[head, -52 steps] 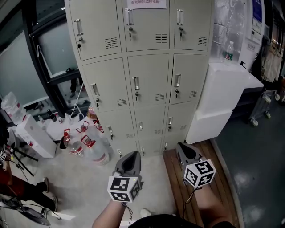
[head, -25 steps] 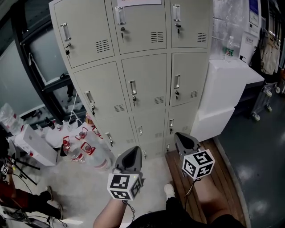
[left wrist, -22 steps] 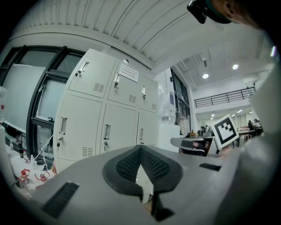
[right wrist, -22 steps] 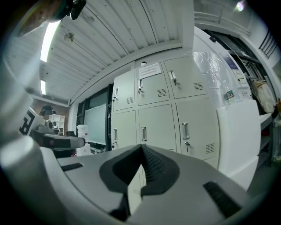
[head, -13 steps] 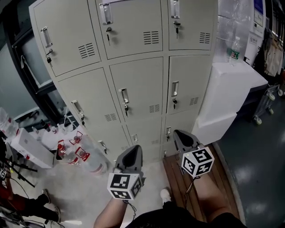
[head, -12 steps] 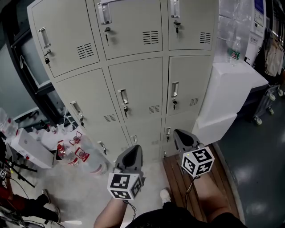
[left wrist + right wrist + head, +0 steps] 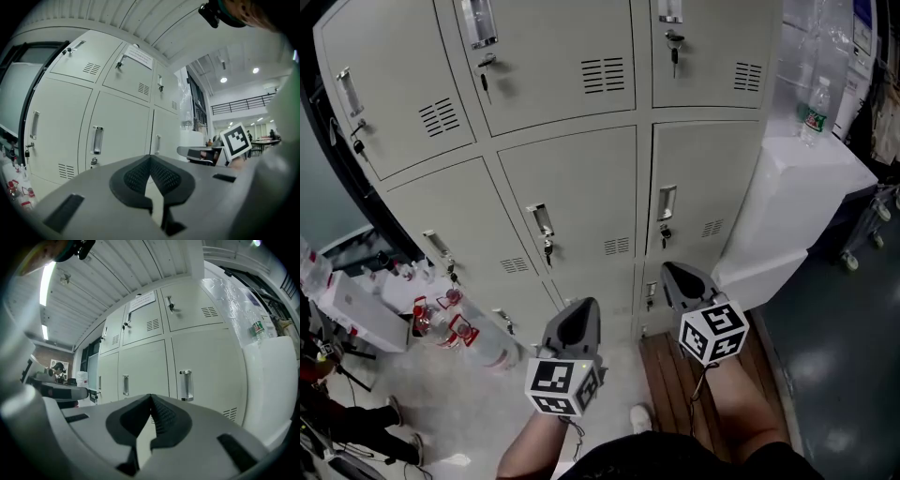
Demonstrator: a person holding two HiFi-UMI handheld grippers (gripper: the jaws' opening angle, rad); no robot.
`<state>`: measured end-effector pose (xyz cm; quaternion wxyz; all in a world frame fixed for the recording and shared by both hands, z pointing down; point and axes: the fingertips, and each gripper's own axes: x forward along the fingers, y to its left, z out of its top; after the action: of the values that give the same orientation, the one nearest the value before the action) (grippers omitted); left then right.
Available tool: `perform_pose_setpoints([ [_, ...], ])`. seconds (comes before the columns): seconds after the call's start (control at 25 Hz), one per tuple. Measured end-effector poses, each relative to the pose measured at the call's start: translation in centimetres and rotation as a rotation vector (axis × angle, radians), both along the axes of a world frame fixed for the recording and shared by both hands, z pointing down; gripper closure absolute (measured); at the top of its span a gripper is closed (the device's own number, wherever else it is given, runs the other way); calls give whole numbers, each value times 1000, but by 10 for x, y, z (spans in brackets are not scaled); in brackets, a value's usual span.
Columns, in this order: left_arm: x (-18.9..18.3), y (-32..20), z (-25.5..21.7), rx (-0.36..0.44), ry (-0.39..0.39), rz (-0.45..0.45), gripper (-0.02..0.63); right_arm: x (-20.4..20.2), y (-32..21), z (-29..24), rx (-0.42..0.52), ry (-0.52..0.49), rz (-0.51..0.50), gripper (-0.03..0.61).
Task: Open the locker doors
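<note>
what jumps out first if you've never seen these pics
The wall of beige lockers fills most of the head view, every visible door shut, with keys hanging below the handles. In front of it, low in the picture, the left gripper and the right gripper point at the lockers side by side, fingers closed on nothing. A cluster of red-labelled water bottles stands on the floor at the left.
</note>
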<state>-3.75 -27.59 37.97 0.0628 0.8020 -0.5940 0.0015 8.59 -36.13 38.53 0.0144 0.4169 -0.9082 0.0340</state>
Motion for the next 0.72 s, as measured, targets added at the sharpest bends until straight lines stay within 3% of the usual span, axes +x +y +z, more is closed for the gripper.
perform_pose_setpoints([
  [0.32,12,-44,9,-26,-9,-17,612,5,-64,6,-4,-4,6,477],
  [0.52,17,-64,12,-25,-15,-32,612,7,-101,10,11,35,61,413],
  [0.72,16,-78,19,-38,-10,-54,614,-1,-130,13,41,78,108,393],
])
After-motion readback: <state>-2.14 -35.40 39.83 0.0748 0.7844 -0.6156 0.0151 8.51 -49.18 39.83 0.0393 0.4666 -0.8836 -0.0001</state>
